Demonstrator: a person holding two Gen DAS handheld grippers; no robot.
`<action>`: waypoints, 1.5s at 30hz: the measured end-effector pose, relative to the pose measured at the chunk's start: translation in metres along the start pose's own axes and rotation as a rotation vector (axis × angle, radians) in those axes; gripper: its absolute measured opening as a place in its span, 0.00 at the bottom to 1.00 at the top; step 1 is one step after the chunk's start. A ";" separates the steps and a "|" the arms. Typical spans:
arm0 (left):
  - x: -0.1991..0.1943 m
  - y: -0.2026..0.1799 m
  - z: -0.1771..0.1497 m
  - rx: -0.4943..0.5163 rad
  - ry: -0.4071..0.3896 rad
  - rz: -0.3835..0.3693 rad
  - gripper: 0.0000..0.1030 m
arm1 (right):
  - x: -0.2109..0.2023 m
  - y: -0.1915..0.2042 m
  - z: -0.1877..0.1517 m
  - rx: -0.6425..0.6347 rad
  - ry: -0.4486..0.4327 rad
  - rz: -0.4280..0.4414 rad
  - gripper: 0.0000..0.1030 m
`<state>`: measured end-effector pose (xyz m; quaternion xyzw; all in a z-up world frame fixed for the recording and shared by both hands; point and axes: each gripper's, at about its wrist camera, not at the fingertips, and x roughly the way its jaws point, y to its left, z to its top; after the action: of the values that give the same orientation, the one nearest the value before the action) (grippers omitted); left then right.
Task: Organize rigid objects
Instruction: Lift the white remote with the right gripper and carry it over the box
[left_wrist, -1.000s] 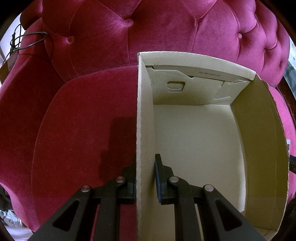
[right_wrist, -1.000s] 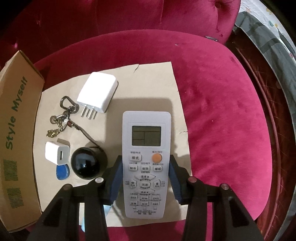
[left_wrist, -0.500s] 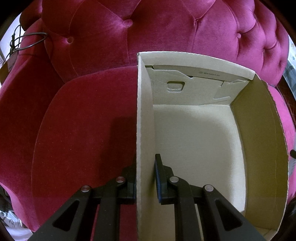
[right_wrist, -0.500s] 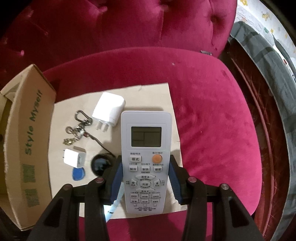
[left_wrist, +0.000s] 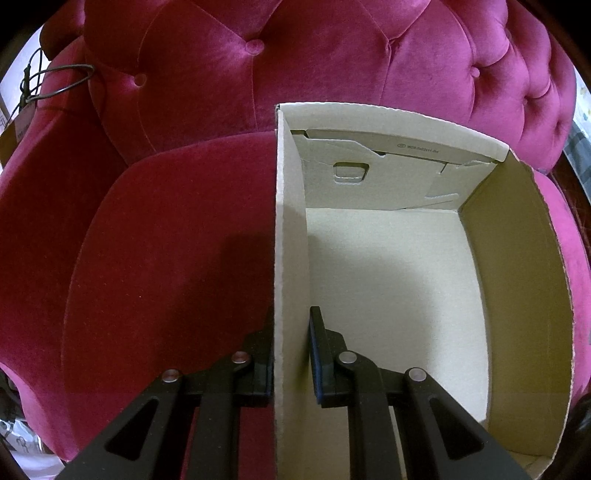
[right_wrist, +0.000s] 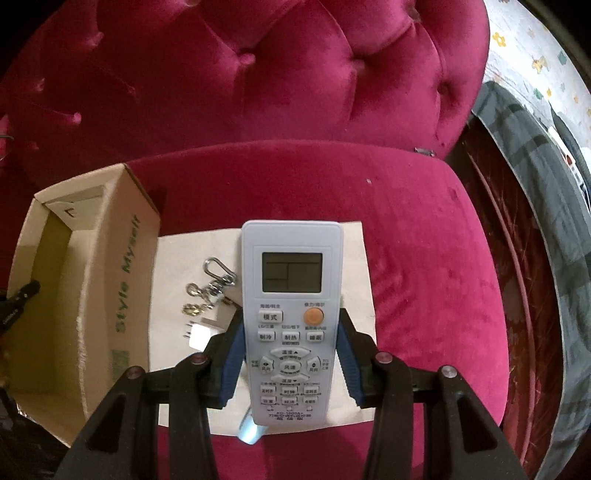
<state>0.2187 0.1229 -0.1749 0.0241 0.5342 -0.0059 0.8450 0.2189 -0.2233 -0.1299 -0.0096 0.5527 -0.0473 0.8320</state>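
Hard plastic, light and probably slippery: the remote (right_wrist: 291, 317) is sitting mid-frame, right gripper (right_wrist: 291, 363) clamping its lower sides; left gripper (left_wrist: 291, 363) is pinching the cardboard box (left_wrist: 291, 229) wall.

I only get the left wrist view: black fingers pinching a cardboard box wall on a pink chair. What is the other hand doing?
Observer: The right gripper is shut on a white remote control, fingers on its two long sides.
Operator: Is anything else waiting to go in?
Observer: Yes, a keychain and a small white charger plug lie on a paper sheet right beside the box.
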 end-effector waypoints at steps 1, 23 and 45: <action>0.000 0.000 0.000 0.000 0.000 -0.002 0.15 | -0.003 0.003 0.002 -0.004 -0.004 0.001 0.48; -0.001 0.005 -0.001 -0.018 -0.002 -0.021 0.15 | -0.037 0.083 0.037 -0.100 -0.057 0.068 0.48; -0.001 0.007 -0.002 -0.023 -0.006 -0.030 0.15 | -0.014 0.193 0.049 -0.234 -0.027 0.175 0.48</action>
<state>0.2167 0.1304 -0.1744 0.0064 0.5320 -0.0127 0.8466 0.2722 -0.0317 -0.1113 -0.0588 0.5421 0.0901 0.8334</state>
